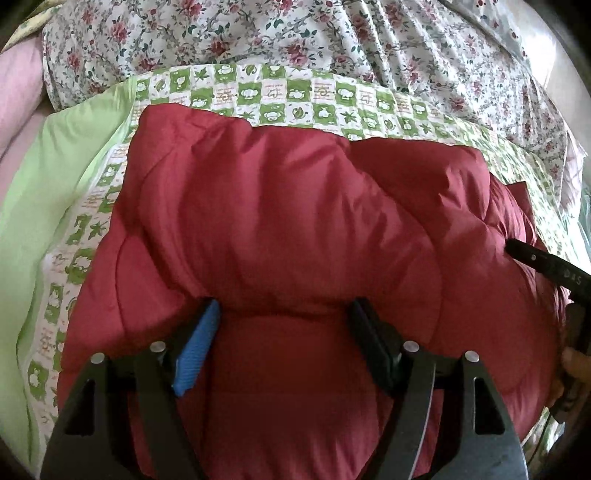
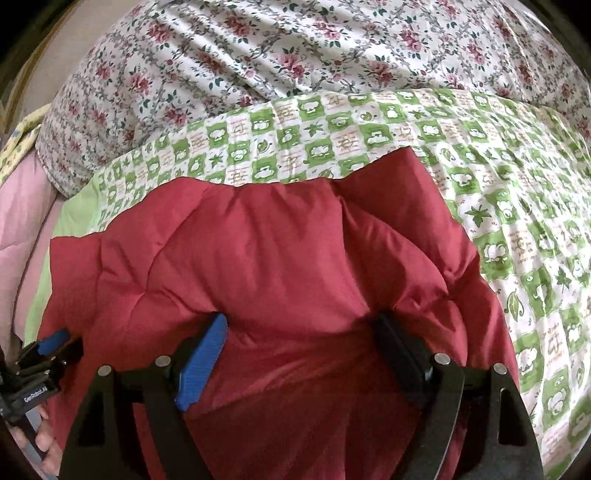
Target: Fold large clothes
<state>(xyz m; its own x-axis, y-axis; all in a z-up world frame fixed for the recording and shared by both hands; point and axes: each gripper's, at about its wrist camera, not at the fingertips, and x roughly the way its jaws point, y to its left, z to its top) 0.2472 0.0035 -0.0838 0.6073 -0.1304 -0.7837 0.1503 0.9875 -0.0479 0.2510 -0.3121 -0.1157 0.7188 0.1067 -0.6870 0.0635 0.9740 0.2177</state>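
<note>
A padded dark red jacket (image 1: 295, 229) lies folded into a thick bundle on a green-and-white checked bedspread (image 1: 280, 96). My left gripper (image 1: 284, 314) stands open with its fingers pressed against the bundle's near fold, red fabric between them. In the right wrist view the same jacket (image 2: 258, 258) fills the lower middle. My right gripper (image 2: 301, 325) is open too, fingers apart against the puffy fold. The right gripper's finger shows at the right edge of the left wrist view (image 1: 532, 258); the left gripper shows at lower left of the right wrist view (image 2: 44, 350).
A floral quilt (image 1: 295, 33) is bunched behind the bedspread, also seen in the right wrist view (image 2: 295, 48). A plain light green sheet (image 1: 55, 192) and pink bedding (image 1: 18, 96) lie at the left. The checked bedspread (image 2: 517, 206) stretches to the right of the jacket.
</note>
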